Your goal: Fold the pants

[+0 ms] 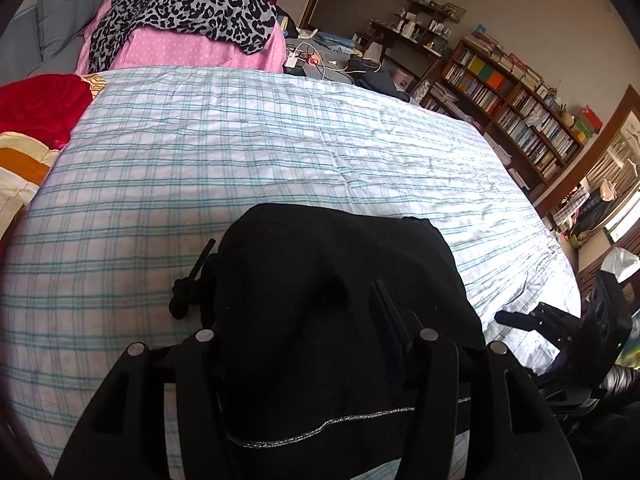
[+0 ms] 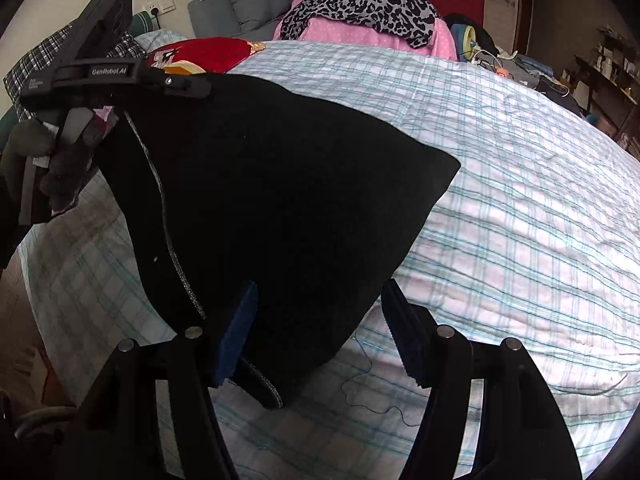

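Note:
The black pants [image 1: 332, 288] lie folded on the plaid bedsheet [image 1: 240, 152], with a silver side stripe [image 1: 320, 428] and a drawstring [image 1: 192, 280] sticking out. My left gripper [image 1: 296, 312] has the fabric draped over and between its fingers; its jaws stand apart. In the right wrist view the pants [image 2: 280, 184] hang from the left gripper [image 2: 188, 86], which pinches their top corner. My right gripper [image 2: 320, 332] is open, its left pad [image 2: 236, 340] against the pants' lower edge. The right gripper also shows at the left wrist view's edge [image 1: 516, 318].
A pink bundle with a leopard-print cloth [image 1: 188, 12] and a red blanket [image 1: 40, 104] lie at the bed's head. Bookshelves [image 1: 512, 92] stand beyond the right bed edge. A loose thread [image 2: 372, 380] lies on the sheet [image 2: 520, 200].

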### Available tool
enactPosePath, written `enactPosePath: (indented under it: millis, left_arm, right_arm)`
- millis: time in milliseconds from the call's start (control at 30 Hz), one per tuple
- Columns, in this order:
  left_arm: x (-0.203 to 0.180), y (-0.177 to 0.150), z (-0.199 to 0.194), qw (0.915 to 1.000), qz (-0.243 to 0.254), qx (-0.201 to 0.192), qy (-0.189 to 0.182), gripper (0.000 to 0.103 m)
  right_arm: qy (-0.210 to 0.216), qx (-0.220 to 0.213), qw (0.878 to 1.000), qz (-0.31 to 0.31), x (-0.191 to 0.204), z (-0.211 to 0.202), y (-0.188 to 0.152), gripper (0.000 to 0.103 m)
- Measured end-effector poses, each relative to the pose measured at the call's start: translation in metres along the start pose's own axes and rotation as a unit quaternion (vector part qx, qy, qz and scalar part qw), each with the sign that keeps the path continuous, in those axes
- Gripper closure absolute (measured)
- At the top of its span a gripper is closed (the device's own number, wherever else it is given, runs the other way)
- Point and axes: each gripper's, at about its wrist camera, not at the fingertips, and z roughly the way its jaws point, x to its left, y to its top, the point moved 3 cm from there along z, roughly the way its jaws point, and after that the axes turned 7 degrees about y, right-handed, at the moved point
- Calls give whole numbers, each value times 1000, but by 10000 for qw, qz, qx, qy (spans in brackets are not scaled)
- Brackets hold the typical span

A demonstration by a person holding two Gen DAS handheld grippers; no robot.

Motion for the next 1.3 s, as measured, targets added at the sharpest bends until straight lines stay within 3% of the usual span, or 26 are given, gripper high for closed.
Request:
enactPosePath:
  millis: [100, 200, 267, 333, 533, 667, 800, 933, 1100, 1300]
  left_arm:
    - [2, 3, 10, 9999, 66, 94, 94, 44]
    - [10, -11, 31, 9967, 202, 574, 532, 30]
    - [18, -23, 40, 9953, 161, 797, 528, 28]
    - [25, -24, 35, 9969, -48, 728, 305, 28]
    - [31, 8, 2, 9991, -143, 206, 339, 27]
    - [22, 27, 15, 9975, 2, 338, 623, 27]
    - [8, 26, 42, 9947, 227, 528, 852, 27]
    - [4, 19, 66, 9905, 270, 443, 1274, 26]
    - [8, 15, 77, 9856, 321, 165, 1653, 25]
    - [16, 10, 83, 9860, 206, 64, 1654, 23]
  right_arm:
    - [153, 311, 9994, 86, -2, 17, -8, 37]
    - [217, 528, 9984, 58, -3, 27, -14, 37]
    - [208, 535, 9983, -31, -1, 28, -14, 37]
    - [219, 512, 9984, -52, -2, 27, -12, 37]
    - [158, 288, 9995, -16, -6, 20, -7, 37]
    - [-5, -296, 9995, 109, -10, -3, 7, 37]
    - [82, -692, 9974, 155, -8, -14, 27, 37]
    - [263, -512, 9983, -31, -5, 8, 38, 37]
    - [216, -161, 9995, -169, -5, 42, 25, 36]
    - [187, -108, 9995, -211, 0, 50, 23, 36]
